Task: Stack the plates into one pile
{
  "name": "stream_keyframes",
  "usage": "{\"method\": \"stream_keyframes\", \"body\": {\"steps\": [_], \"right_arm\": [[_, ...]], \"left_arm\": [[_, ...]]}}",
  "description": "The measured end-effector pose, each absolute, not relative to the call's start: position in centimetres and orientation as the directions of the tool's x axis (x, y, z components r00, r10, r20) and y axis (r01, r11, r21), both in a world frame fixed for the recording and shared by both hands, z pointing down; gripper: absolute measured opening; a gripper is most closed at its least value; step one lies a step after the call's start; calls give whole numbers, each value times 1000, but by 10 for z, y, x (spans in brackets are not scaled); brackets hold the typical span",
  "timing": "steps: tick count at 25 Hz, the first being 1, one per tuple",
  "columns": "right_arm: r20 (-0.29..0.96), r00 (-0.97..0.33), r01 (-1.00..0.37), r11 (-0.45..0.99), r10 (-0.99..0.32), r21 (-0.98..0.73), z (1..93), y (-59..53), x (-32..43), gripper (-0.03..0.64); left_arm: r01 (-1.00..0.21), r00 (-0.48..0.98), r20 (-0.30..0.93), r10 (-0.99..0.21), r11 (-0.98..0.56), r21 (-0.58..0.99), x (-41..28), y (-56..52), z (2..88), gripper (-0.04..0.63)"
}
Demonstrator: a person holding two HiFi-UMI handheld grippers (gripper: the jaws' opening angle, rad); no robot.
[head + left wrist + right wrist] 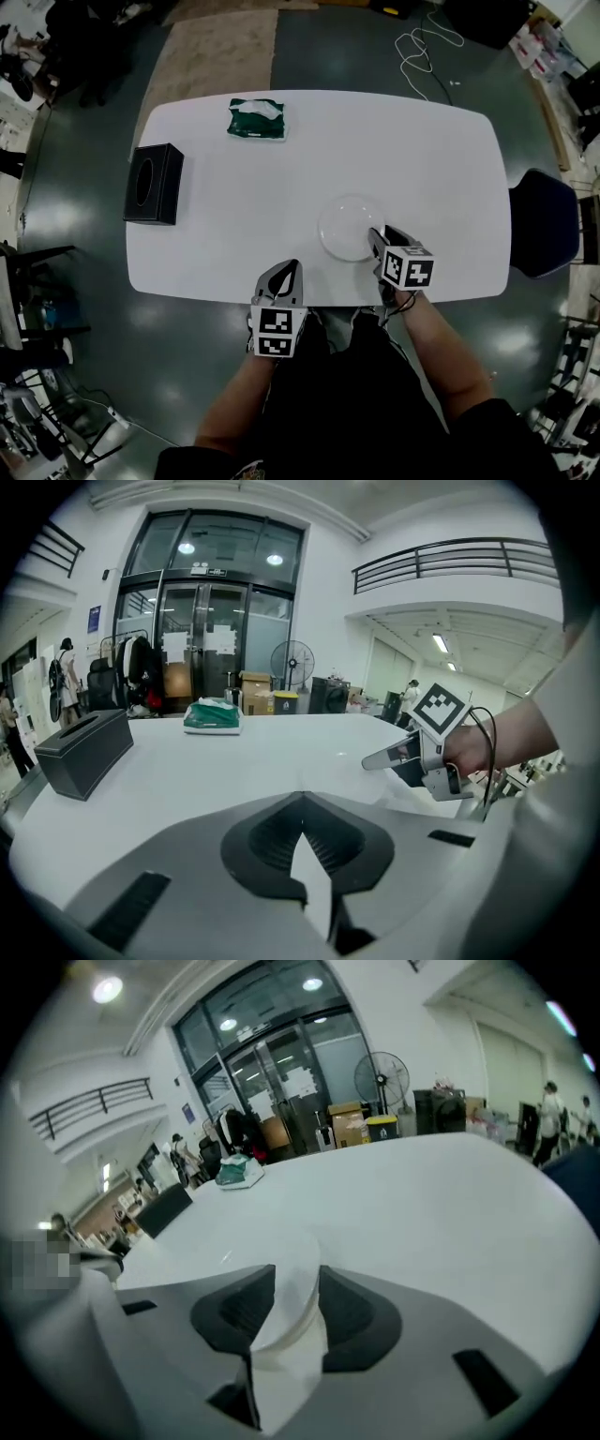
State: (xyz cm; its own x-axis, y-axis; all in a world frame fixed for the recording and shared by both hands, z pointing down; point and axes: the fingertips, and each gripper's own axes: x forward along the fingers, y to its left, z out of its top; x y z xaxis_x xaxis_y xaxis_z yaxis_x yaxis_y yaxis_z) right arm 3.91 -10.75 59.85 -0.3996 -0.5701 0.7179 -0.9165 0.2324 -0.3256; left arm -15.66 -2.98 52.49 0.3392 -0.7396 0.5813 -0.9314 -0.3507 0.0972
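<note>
In the head view, the white plate [345, 225] lay flat on the counter [225, 178], right of the middle and near the front edge; whether others lay under it could not be told. It looked stiff, glossy and probably slippery and breakable, so the thin rim seemed the place to pinch it. The right gripper [378, 240] reached to the plate's near-right rim from the front edge, angled down, while the left gripper [285, 275] hung at the counter's front edge, well clear of the plate. In the left gripper view, the left gripper's [302, 829] fingers were closed on nothing. In the right gripper view, the right gripper's [296, 1309] fingers stood wide apart with the plate's [285, 1277] rim between them, not clamped.
</note>
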Motion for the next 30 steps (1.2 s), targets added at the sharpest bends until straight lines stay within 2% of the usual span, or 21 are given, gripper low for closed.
{"method": "stream_keyframes", "body": {"steps": [5, 10, 11, 13, 14, 21, 30], "right_arm": [[700, -323, -943, 281, -638, -179, 586, -107, 36, 178], [597, -301, -948, 301, -744, -103, 547, -101, 29, 178], [568, -308, -947, 303, -763, -107, 535, -99, 28, 160], [509, -333, -941, 317, -794, -121, 508, -92, 26, 30], [479, -350, -935, 329, -805, -132, 493, -87, 24, 21], [342, -409, -912, 389, -846, -129, 404, -60, 29, 18], [256, -509, -860, 495, -822, -122, 358, -23, 51, 18]], "left_arm": [[-913, 379, 564, -734, -395, 100, -168, -32, 516, 20], [-887, 433, 530, -729, -449, 108, -174, -42, 501, 20], [-882, 445, 522, -728, -459, 111, -173, -44, 497, 20], [-869, 467, 505, -726, -483, 109, -169, -48, 490, 20], [-863, 476, 495, -727, -494, 105, -167, -50, 484, 18], [-857, 501, 384, -775, -506, 97, -148, -56, 419, 18], [-910, 406, 331, -852, -411, 59, -128, -13, 377, 18]]}}
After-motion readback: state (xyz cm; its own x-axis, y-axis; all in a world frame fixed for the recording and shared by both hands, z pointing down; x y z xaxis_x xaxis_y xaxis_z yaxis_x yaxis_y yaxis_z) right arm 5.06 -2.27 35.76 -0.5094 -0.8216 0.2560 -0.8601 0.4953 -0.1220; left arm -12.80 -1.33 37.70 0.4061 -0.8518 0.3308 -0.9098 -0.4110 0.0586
